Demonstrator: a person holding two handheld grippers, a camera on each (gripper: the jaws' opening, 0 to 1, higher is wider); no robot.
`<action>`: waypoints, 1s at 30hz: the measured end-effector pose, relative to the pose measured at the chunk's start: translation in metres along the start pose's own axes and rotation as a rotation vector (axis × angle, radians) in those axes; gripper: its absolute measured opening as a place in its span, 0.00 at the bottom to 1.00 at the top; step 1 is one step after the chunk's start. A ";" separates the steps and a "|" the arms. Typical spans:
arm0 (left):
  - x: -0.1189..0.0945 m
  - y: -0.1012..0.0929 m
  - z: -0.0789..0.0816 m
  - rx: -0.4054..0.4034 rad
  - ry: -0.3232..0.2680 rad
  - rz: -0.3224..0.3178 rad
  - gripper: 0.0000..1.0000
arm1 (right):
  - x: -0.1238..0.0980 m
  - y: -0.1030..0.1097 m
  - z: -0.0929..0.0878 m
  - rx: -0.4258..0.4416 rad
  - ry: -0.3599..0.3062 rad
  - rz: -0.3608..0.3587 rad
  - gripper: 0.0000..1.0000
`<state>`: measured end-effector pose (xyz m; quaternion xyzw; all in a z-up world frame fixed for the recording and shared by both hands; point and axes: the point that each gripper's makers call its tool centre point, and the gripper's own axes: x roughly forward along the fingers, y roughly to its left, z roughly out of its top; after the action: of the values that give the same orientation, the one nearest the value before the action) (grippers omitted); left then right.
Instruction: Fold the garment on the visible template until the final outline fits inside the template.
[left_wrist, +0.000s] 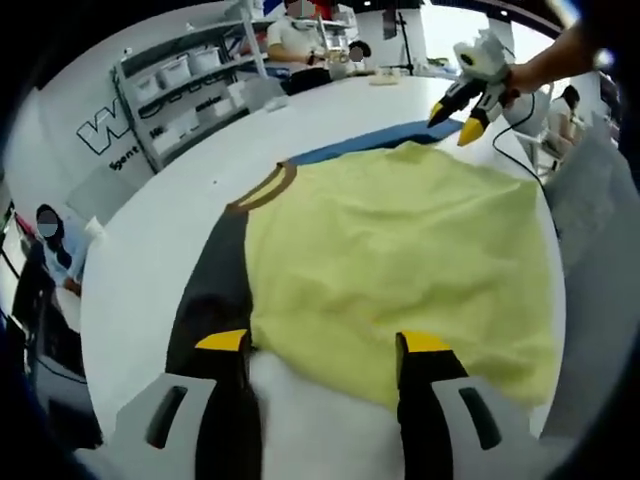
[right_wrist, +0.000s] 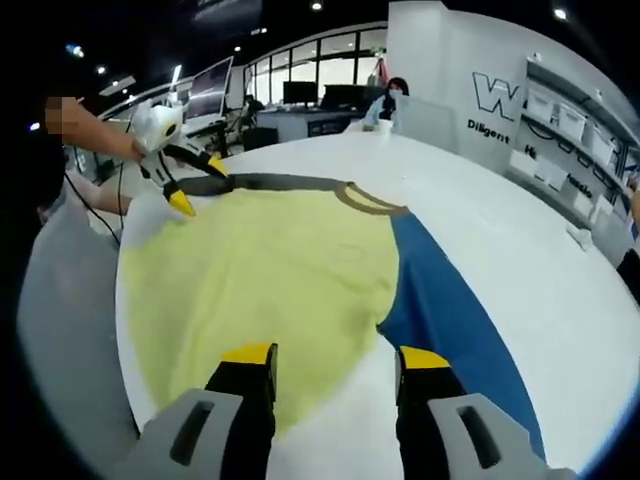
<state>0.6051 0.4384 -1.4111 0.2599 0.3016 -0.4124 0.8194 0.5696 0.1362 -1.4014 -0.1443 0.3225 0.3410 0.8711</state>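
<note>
A big yellow shirt lay flat on a round white table, filling the middle of the left gripper view. It had a brown collar, a black sleeve running down the left side of the frame, and a blue sleeve along its top edge. The left gripper sat at the bottom of that view with its yellow-tipped jaws spread apart, holding nothing, right at the near edge of the shirt. In the right gripper view, the right gripper was at the bottom too, jaws spread and empty, over the spot where the yellow cloth met the blue sleeve. The other gripper showed at the upper left there, near the black sleeve. Shelves with white boxes stood in the upper left of the left gripper view.
</note>
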 end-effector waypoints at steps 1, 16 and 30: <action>-0.001 -0.002 -0.001 -0.010 -0.006 -0.002 0.61 | -0.001 0.002 0.000 -0.002 -0.001 0.004 0.45; -0.013 -0.039 -0.007 -0.052 -0.042 -0.086 0.70 | -0.008 0.042 -0.003 -0.009 -0.036 0.106 0.57; -0.030 -0.067 -0.036 0.017 -0.005 -0.146 0.69 | -0.018 0.077 -0.023 -0.035 -0.025 0.199 0.60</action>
<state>0.5250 0.4436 -1.4264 0.2434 0.3142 -0.4742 0.7856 0.4954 0.1723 -1.4090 -0.1223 0.3183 0.4333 0.8343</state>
